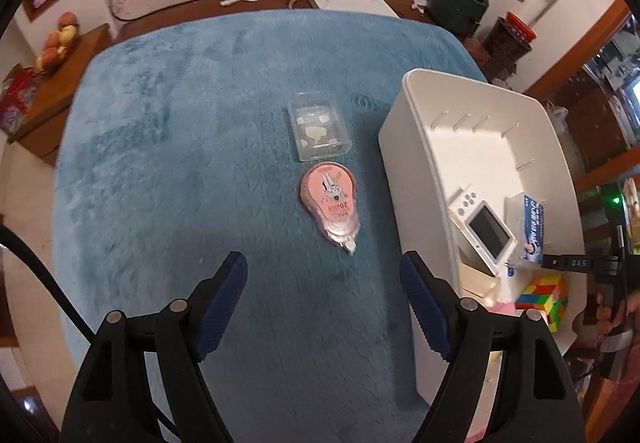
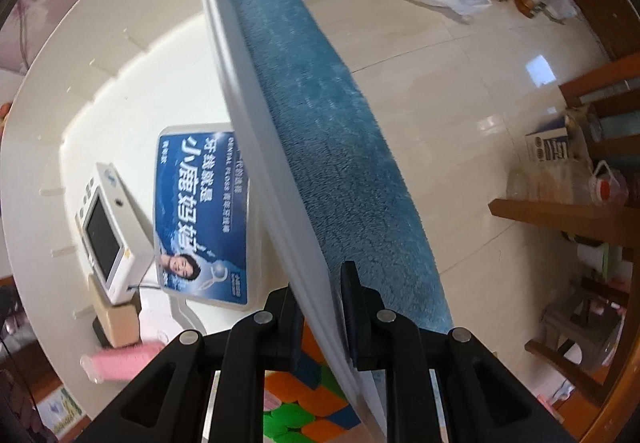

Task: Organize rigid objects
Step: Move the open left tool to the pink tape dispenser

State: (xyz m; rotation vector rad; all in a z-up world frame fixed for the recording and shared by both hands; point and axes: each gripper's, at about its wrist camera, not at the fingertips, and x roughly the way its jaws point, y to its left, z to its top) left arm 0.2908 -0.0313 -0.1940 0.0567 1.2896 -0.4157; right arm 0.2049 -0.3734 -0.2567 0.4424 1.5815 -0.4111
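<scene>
A fuzzy blue cloth point(image 1: 180, 163) covers the bench, with a wallpapered wall, a power strip and loose cables behind it. In the left wrist view the left gripper point(image 1: 324, 271) hangs over the cloth with its jaws spread wide and nothing between the ribbed blue pads. Just ahead of them lies a pink teardrop-shaped correction tape point(image 1: 330, 203), smooth plastic with a clear tip pointing back toward the jaws. Beyond it, almost touching, sits a clear rectangular plastic case point(image 1: 318, 129). Bare cloth lies open to the left of both. At the right stands a white plastic bin point(image 1: 412, 147) with rounded corners; inside lean a small white handheld game console point(image 1: 486, 231), a blue-labelled floss box point(image 1: 532, 227) and a multicoloured puzzle cube point(image 1: 546, 297).

In the right wrist view the right gripper point(image 2: 322, 307) points down with its jaws pressed onto the bin's thin white wall point(image 2: 256, 147), one pad inside, one outside against the cloth's hanging edge point(image 2: 332, 131). The console point(image 2: 106, 231), floss box point(image 2: 204, 215) and cube point(image 2: 304, 403) lie inside, beside a pink roll point(image 2: 120, 361). Glossy tiled floor point(image 2: 460, 83) spreads to the right.
</scene>
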